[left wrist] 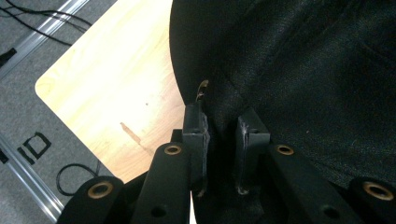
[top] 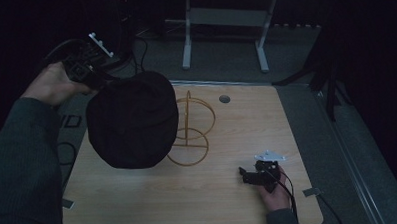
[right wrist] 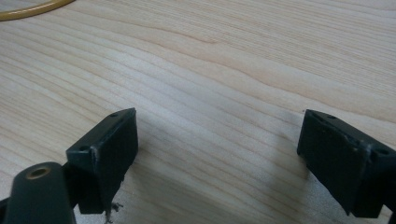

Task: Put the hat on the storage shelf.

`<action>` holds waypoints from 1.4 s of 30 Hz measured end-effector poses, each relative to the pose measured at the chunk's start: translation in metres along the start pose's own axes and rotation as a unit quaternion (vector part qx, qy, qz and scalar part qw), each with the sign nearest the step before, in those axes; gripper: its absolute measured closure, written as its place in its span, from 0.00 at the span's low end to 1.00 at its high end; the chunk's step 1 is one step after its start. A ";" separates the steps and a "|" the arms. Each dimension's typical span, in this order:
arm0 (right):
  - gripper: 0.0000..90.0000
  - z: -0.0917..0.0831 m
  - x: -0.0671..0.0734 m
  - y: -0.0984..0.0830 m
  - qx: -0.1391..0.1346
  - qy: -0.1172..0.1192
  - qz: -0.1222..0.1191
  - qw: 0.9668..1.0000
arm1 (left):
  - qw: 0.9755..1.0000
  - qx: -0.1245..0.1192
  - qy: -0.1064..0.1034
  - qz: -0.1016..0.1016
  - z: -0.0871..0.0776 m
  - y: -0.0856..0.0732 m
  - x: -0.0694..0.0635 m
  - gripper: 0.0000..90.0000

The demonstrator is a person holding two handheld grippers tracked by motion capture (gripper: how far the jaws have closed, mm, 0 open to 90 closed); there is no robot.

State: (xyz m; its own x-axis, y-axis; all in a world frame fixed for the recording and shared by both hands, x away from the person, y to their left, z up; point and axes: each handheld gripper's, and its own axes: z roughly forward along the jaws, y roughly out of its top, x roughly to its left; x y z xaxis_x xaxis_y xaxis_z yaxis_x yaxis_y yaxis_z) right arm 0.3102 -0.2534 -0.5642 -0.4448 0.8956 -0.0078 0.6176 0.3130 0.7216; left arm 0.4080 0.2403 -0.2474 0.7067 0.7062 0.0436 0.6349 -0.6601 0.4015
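High view, left to right: the person's left hand [top: 53, 84], in a dark ribbed sleeve [top: 18, 163], holds the left gripper [top: 108, 84] raised above the table's left rear corner; its jaws are pinched nearly together on the edge of a round, soft black fabric hat [top: 131, 119], which hangs from them over the left half of the pale wood-grain table [top: 237, 135]. Just right of the hat, partly hidden behind it, stands a golden-yellow wire stand [top: 192, 129] made of an upright ring on a flat circular base; whether the hat touches the stand cannot be told. Behind the stand, a small grey round grommet [top: 224, 98] sits in the tabletop near its far edge. Toward the near right corner, the right hand [top: 275, 194] rests the right gripper [top: 247, 175] low on the table, well apart from hat and stand. Left gripper view: the two black pads [left wrist: 196, 130] clamp a fold of the hat's [left wrist: 303, 79] woven cloth, with the table's rounded corner and grey carpet [left wrist: 28, 116] beneath. Right gripper view: the jaws stand wide apart with nothing between them, bare tabletop [right wrist: 210, 70] visible in the gap, and an arc of the stand's [right wrist: 32, 10] base ring at the upper left.
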 end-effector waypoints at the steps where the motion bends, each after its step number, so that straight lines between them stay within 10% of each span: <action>1: 0.14 0.000 0.000 0.000 0.000 0.000 0.000 1.000 | 1.000 -0.001 0.002 0.002 0.000 0.002 0.000 0.86; 42: 0.14 0.000 0.000 0.000 0.000 0.000 0.000 1.000 | 0.999 -0.036 -0.015 -0.024 0.004 0.058 -0.019 0.85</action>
State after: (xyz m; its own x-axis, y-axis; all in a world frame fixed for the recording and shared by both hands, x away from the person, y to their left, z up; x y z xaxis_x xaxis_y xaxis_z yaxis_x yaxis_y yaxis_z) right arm 0.3102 -0.2533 -0.5643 -0.4448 0.8956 -0.0079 0.6175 0.3130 0.7216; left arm 0.4328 0.1874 -0.2282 0.6853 0.7283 -0.0053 0.6456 -0.6041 0.4672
